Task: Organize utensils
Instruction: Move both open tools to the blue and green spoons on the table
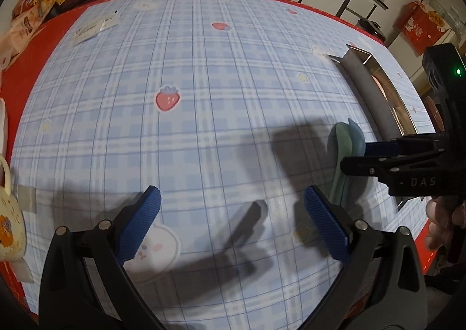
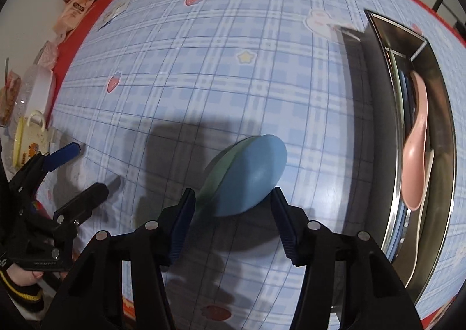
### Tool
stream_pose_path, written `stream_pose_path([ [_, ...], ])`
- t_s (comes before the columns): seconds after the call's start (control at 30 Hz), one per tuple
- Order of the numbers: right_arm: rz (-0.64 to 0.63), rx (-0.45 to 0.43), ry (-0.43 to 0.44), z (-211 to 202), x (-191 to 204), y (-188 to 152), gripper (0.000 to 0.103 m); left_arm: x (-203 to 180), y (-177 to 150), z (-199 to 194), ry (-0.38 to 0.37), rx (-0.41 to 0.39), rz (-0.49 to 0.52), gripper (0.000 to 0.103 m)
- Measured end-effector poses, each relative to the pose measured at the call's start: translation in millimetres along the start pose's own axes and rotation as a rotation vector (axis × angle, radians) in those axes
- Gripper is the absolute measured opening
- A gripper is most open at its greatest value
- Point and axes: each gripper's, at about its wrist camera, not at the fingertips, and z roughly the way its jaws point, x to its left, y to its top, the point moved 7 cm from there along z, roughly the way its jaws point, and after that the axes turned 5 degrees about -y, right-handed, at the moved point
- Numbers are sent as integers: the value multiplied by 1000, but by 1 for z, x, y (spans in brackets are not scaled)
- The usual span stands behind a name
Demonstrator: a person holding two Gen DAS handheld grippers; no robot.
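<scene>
A: Start with the left wrist view. What step is this?

B: The left gripper (image 1: pixel 231 222) hangs spread wide over the blue plaid tablecloth with strawberry and bunny prints (image 1: pixel 204 67), nothing between its ribbed blue pads (image 1: pixel 139 222). To the right, the right gripper (image 1: pixel 354 159) comes in sideways at two nested plastic spoons, a pale green one (image 1: pixel 337 155) under a blue one (image 1: pixel 356 137). Further right and farther off lies a long stainless-steel tray (image 1: pixel 364 82).

A: So the right hand is doing the work?

B: I judge so: it is picking up the spoon pair, and the tray looks like the goal. From here, though, I cannot tell whether its pads touch the spoons.

A: And the right wrist view?

B: It settles that. The right gripper (image 2: pixel 233 207) stands half spread, straddling the blue spoon bowl (image 2: pixel 253 175), with the green spoon (image 2: pixel 215 166) peeking out at its left edge. The right pad sits at the bowl's rim; the left pad shows a narrow gap, so nothing is pinched yet.

A: What else shows only here?

B: The inside of the steel tray (image 2: pixel 437 67) at right: a pink plastic spoon (image 2: pixel 416 137) lies in it, above something white I cannot identify. The left gripper (image 2: pixel 84 168) waits open at far left, near a cream mug (image 2: pixel 27 137).

A: The next move?

B: Probably closing squarely on the rounded, slippery bowl, or lower on the handles, so both spoons lift together, then carrying right to the tray.
</scene>
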Motion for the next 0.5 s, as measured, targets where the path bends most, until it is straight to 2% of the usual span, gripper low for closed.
stream_pose_path([
  [0.23,-132,-43,-64,-1,15,-3,52,0,-7,5,3,17,-7,97],
  [0.33,-177,-46,-87,-2,19,-10,48,-2,-10,8,-2,24,-7,97],
  [0.43,-165,-45,-43,-4,18,-16,36,-5,-12,12,-6,34,-8,97],
  [0.5,-165,-44,-18,-6,17,-22,24,-7,-13,13,7,32,0,97],
])
